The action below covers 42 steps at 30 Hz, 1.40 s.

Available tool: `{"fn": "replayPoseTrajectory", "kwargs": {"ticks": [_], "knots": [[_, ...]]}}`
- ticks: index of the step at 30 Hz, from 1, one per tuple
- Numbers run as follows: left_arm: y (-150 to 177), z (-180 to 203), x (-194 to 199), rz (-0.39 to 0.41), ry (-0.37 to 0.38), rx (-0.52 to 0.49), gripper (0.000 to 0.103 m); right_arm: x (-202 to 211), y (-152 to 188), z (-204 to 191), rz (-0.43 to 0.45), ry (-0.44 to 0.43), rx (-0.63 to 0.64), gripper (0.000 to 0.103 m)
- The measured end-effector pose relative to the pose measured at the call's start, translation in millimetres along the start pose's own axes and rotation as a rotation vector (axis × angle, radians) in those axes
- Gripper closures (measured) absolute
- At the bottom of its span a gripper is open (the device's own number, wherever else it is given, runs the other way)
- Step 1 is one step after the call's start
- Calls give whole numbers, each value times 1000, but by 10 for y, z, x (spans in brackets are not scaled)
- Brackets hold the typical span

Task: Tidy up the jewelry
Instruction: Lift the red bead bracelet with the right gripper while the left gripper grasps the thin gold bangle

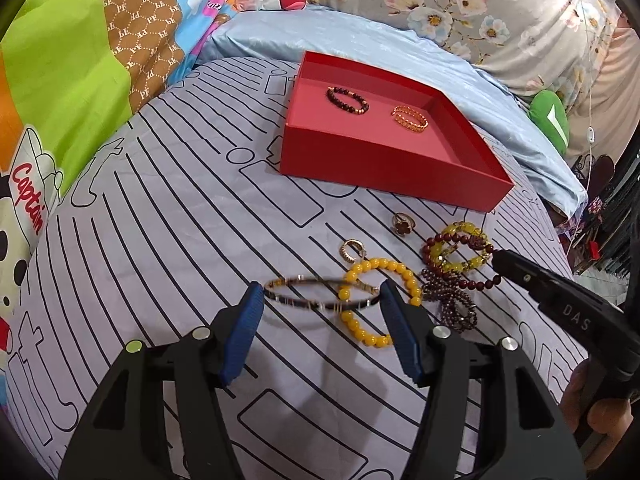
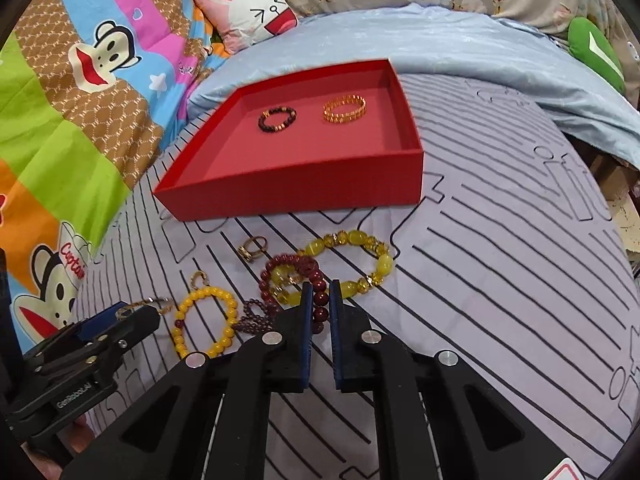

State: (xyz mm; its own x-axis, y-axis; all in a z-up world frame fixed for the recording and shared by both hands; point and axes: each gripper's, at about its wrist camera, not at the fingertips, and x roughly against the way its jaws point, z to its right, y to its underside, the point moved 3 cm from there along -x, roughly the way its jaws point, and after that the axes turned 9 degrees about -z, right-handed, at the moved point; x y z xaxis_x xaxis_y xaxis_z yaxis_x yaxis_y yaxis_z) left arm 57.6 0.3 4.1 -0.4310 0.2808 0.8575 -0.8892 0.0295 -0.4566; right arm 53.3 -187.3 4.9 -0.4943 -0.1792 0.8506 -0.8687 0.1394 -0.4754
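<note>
Two bracelets already lie in the red tray [image 1: 384, 160], ahead of both tongs. Left gripper [image 1: 322, 300] is spread wide, its pads straddling a thin bangle [image 1: 320, 294] on the striped sheet [image 1: 180, 240], beside a yellow bead bracelet [image 1: 380, 300]. Right gripper [image 2: 320, 300] is clenched on the dark red bead bracelet [image 2: 318, 308], which overlaps a translucent yellow bracelet [image 2: 352, 264] just beyond its tips.

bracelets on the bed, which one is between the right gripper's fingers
The dark red bead bracelet: its beads sit between the right gripper fingers. The yellow bead bracelet and the pale yellow-green one lie outside them.
</note>
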Motion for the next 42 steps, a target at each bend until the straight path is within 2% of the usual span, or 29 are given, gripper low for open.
{"fn": "replayPoseTrajectory", "kwargs": {"ticks": [2, 3, 4, 9, 12, 14, 15, 17, 18, 19, 23, 27, 30, 32, 38, 42], "knots": [[-9, 7, 50, 8, 4, -3, 48, 118, -21, -22, 17, -7, 5, 95], [-13, 13, 75, 10, 14, -7, 60, 162, -31, -31, 24, -6, 7, 95], [-21, 16, 92, 6, 21, -8, 62, 214, -34, -43, 33, -9, 9, 95], [-48, 15, 169, 19, 20, -15, 63, 435, -78, -94, 77, 4, 27, 95], [-28, -6, 141, 9, 18, -14, 72, 509, -76, -92, 89, 1, 25, 95], [-8, -34, 109, -2, 18, -6, 72, 540, -73, -89, 92, -3, 24, 95], [7, -49, 79, -12, 27, -1, 70, 547, -65, -90, 92, -6, 23, 95], [30, -85, 2, -43, 36, 15, 49, 551, -56, -82, 88, -19, 17, 95], [39, -111, -23, -46, 24, 34, 31, 551, -50, -84, 86, -22, 15, 95], [42, -134, -39, -34, 16, 50, 28, 550, -46, -83, 85, -24, 13, 95], [20, -171, -187, -44, -25, 45, 28, 535, -42, -76, 78, -31, 10, 95], [-23, -94, -273, -23, -84, -18, 29, 518, -47, -81, 76, -38, 9, 95], [-46, -16, -306, -17, -94, -48, 41, 504, -46, -96, 73, -42, 9, 95], [-55, 20, -314, -18, -103, -67, 44, 499, -45, -93, 71, -44, 9, 95], [-52, 47, -289, -30, -75, -65, 44, 499, -51, -91, 72, -44, 10, 95], [-82, 82, -105, -16, -44, -65, 44, 564, -110, -99, 85, -53, 20, 95]]}}
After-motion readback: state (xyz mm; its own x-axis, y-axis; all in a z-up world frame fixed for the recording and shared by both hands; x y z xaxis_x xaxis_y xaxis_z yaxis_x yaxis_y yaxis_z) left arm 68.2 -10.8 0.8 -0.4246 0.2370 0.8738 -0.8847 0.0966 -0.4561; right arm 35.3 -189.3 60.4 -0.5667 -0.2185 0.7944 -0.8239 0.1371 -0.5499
